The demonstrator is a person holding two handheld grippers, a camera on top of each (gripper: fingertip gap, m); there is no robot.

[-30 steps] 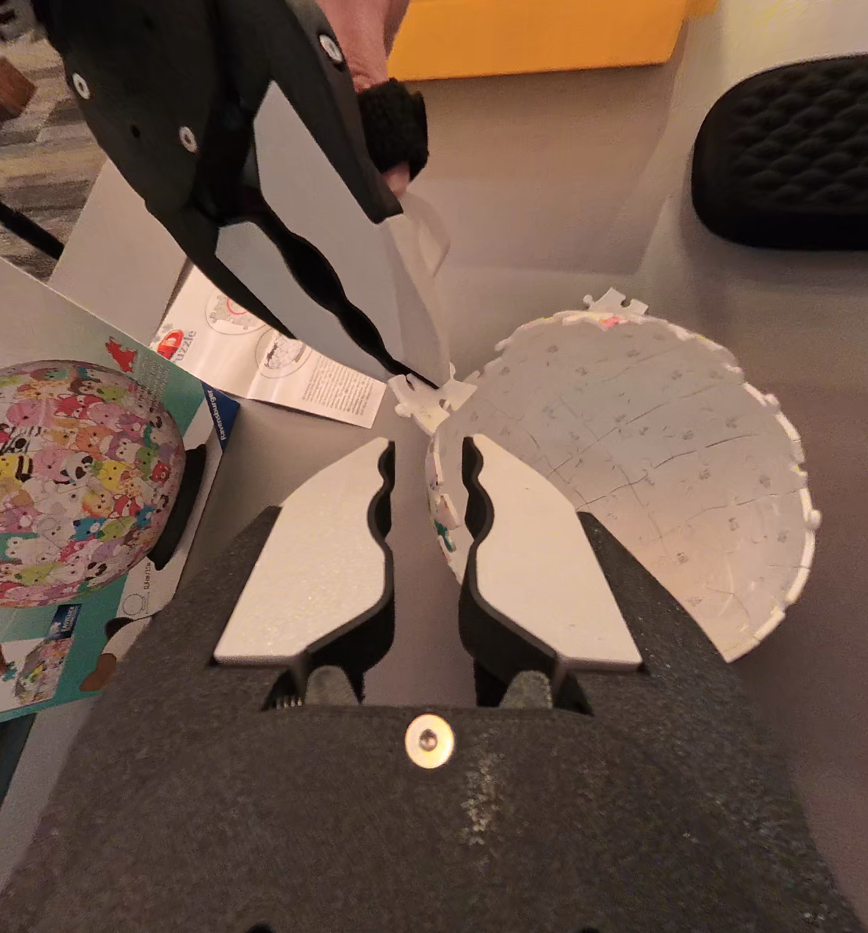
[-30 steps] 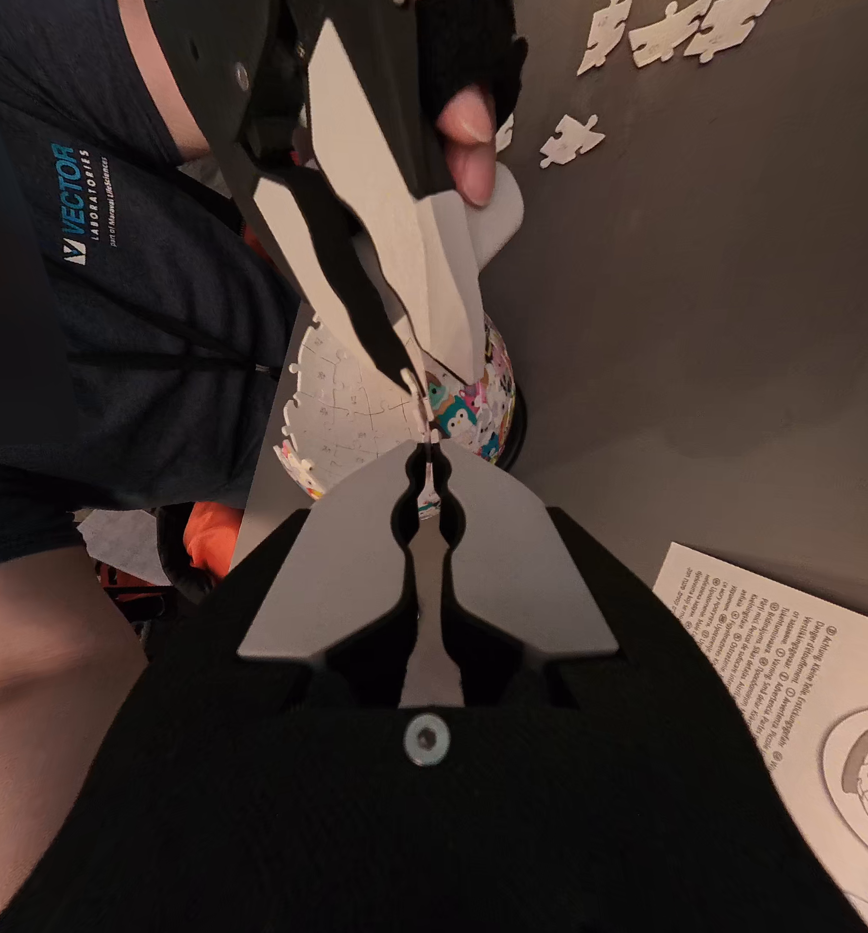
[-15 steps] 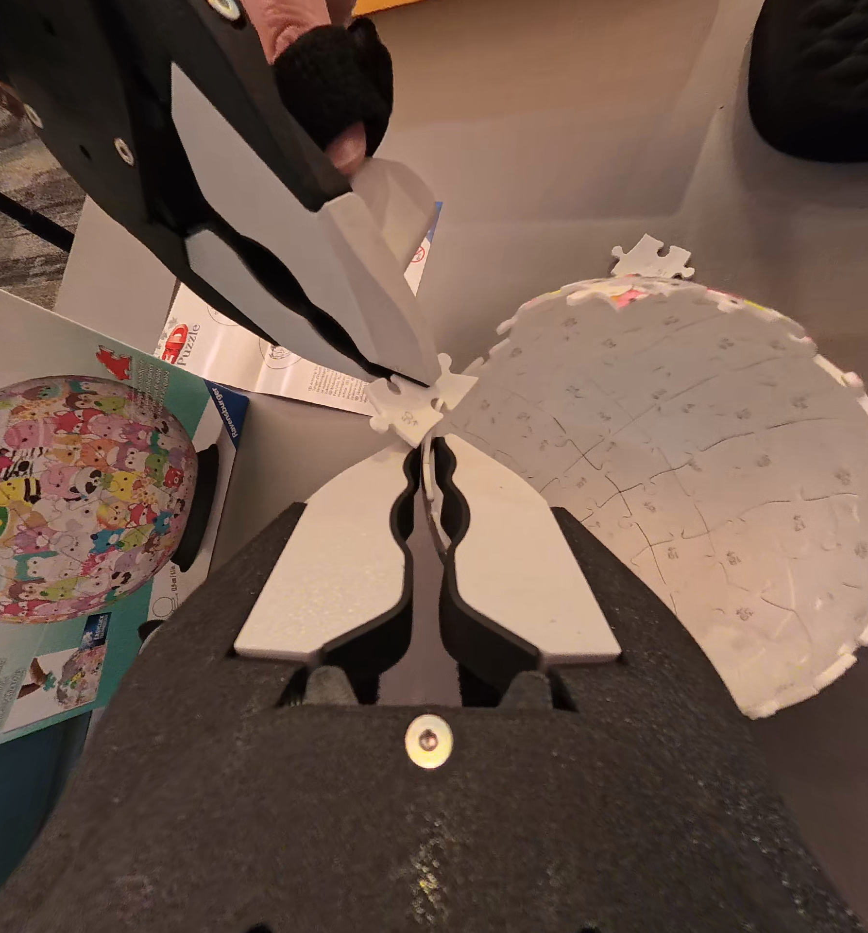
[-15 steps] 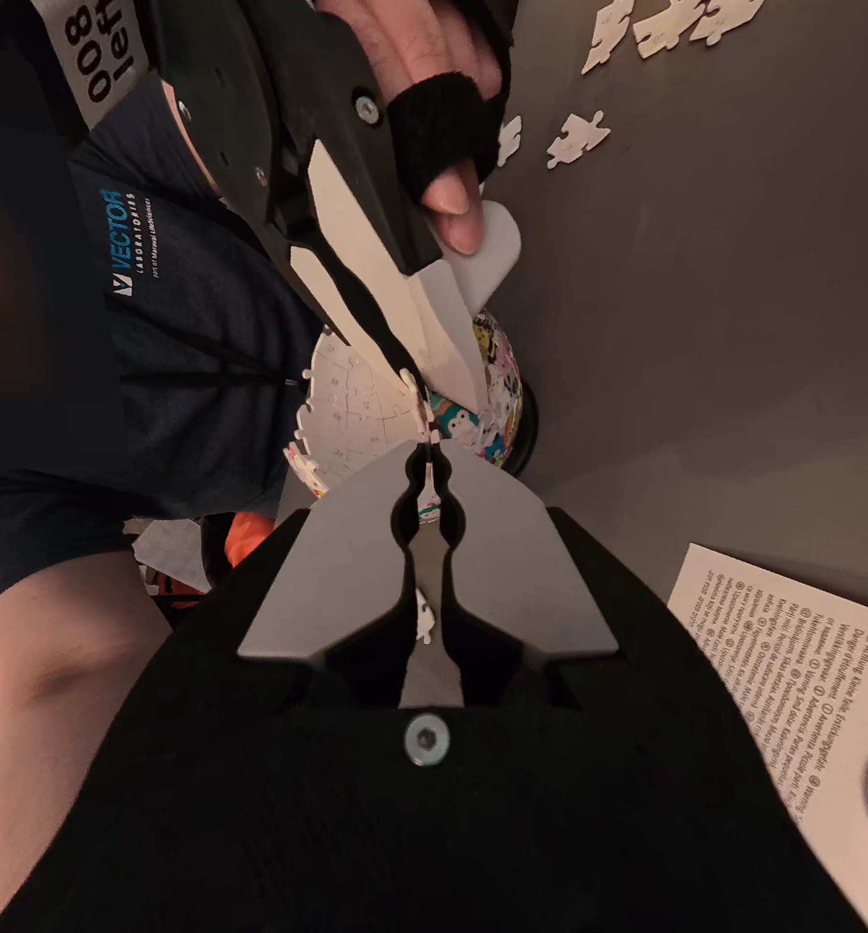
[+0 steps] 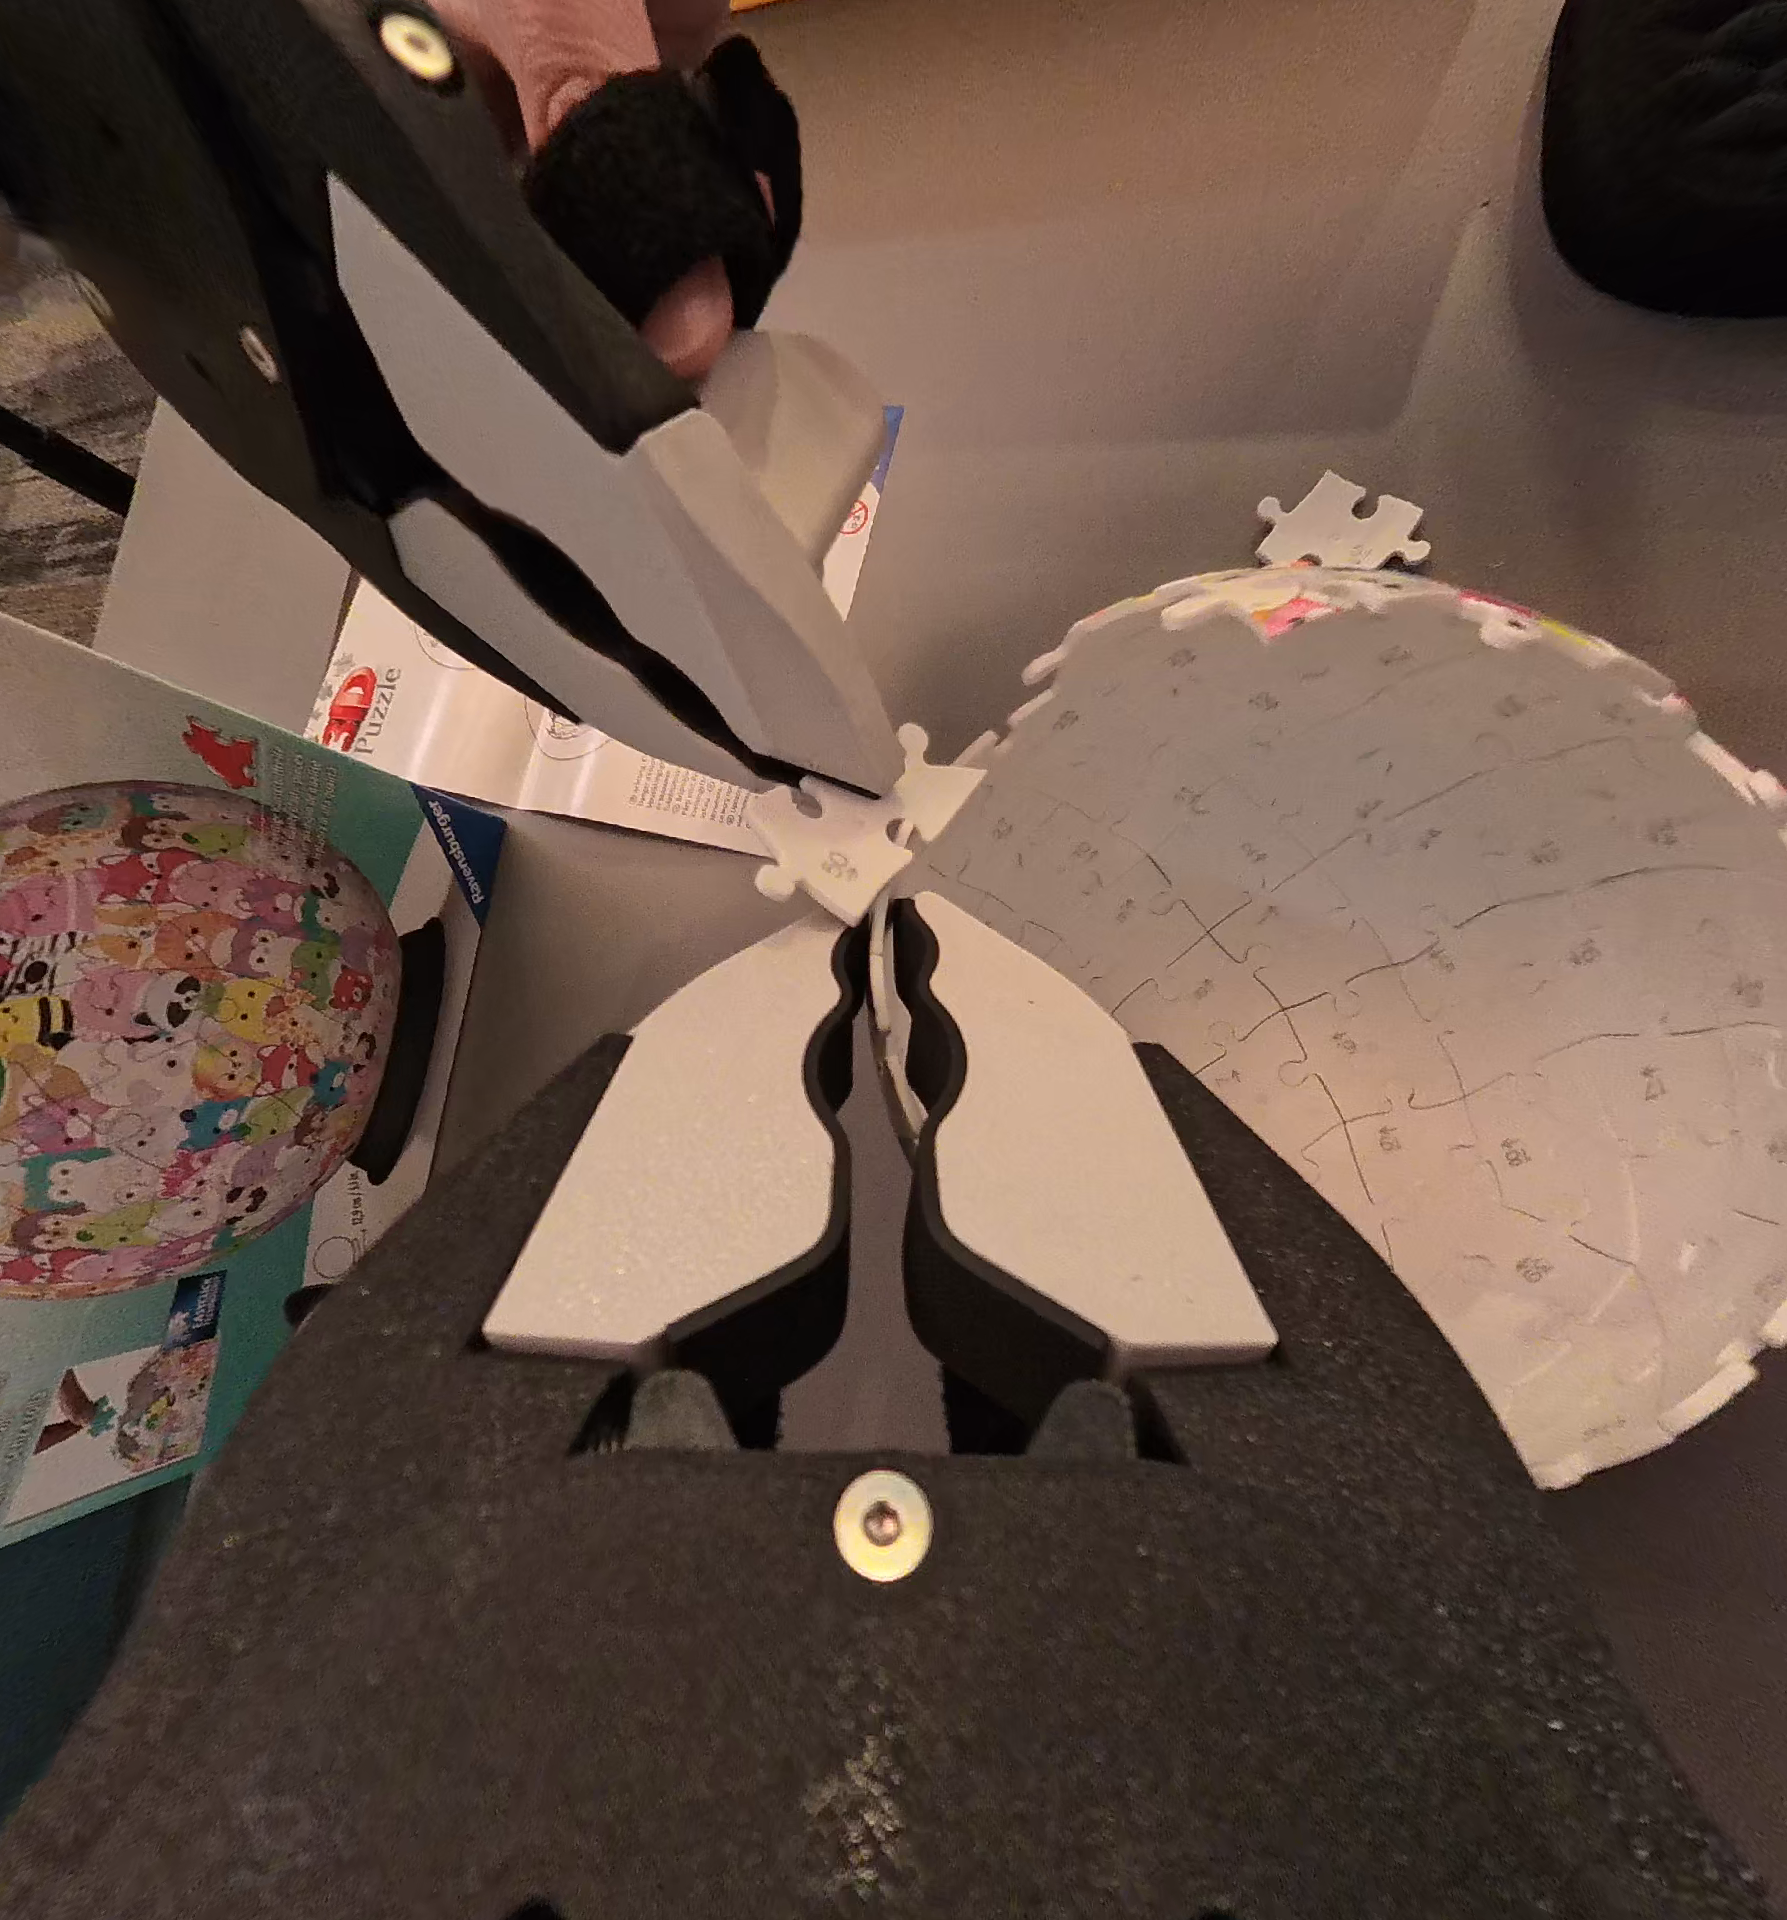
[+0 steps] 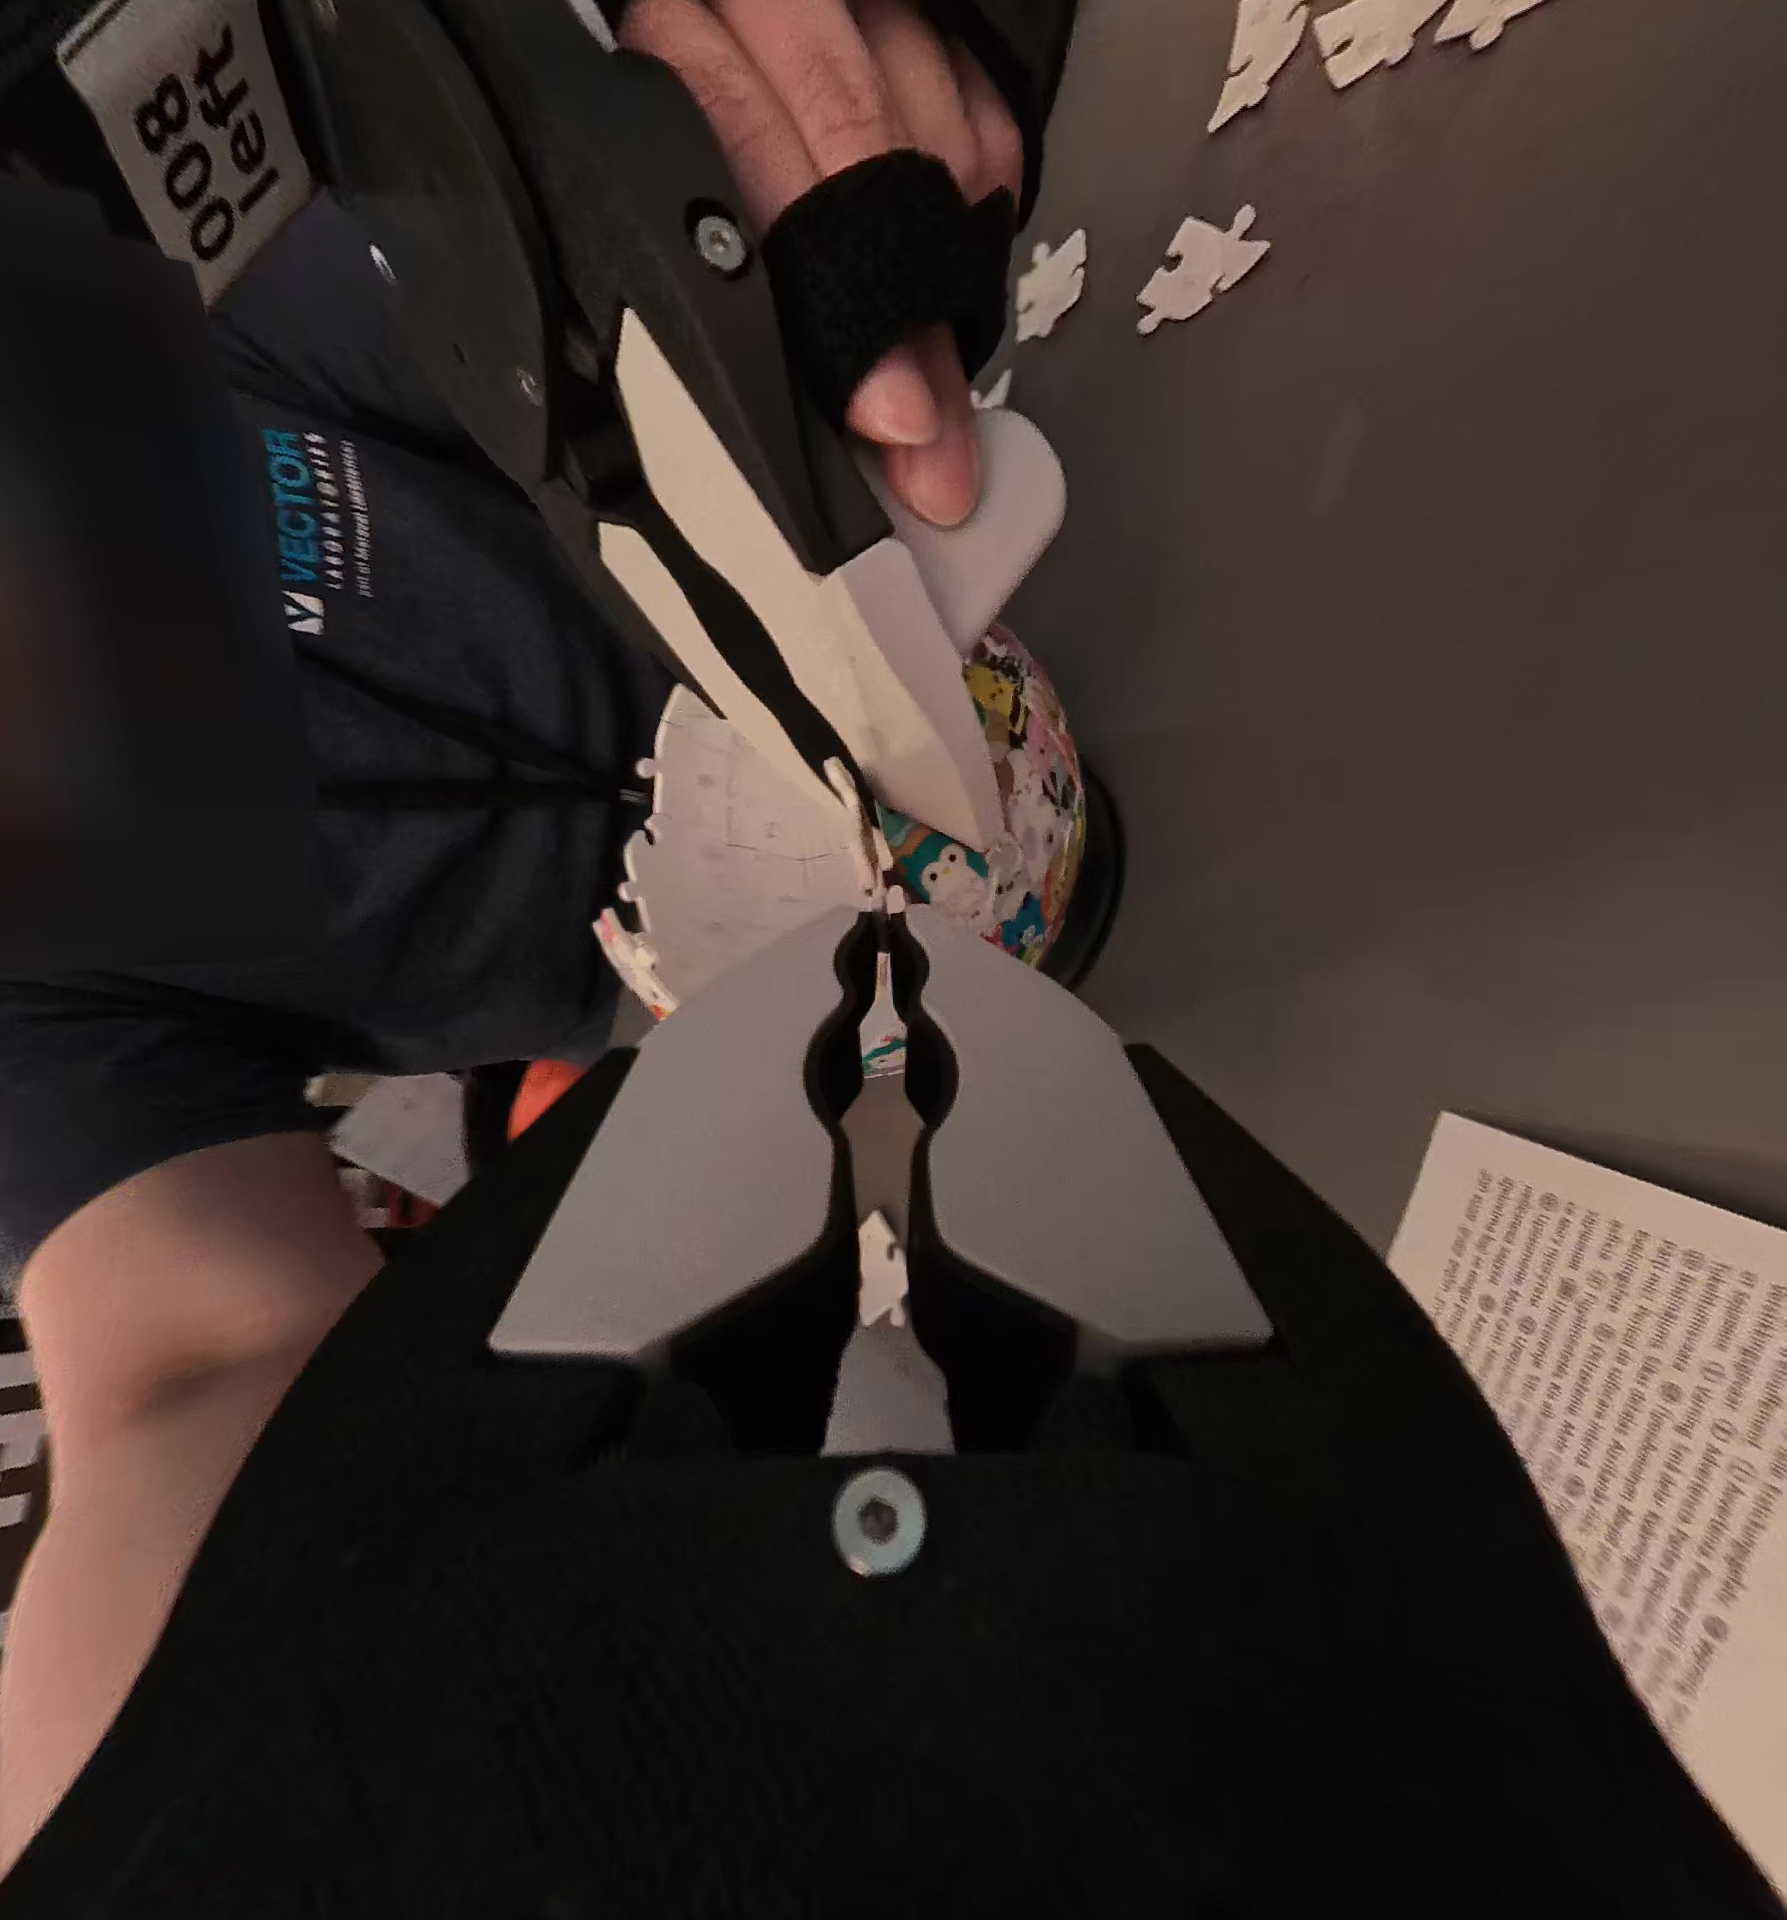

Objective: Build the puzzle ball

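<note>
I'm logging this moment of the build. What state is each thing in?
Left gripper: jaws shut on the half ball's rim.
Right gripper: jaws shut on a white piece.
Half ball: partly built, open, white inside showing.
White piece: held at the rim, not yet seated.
Loose pieces: unplaced on the table.

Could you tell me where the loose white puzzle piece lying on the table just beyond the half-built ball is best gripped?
Take the loose piece by its two straight side edges, coming from above with fingers either side. It lies flat on the table, so only its thin rim offers purchase; the knobs would probably slip.
</note>
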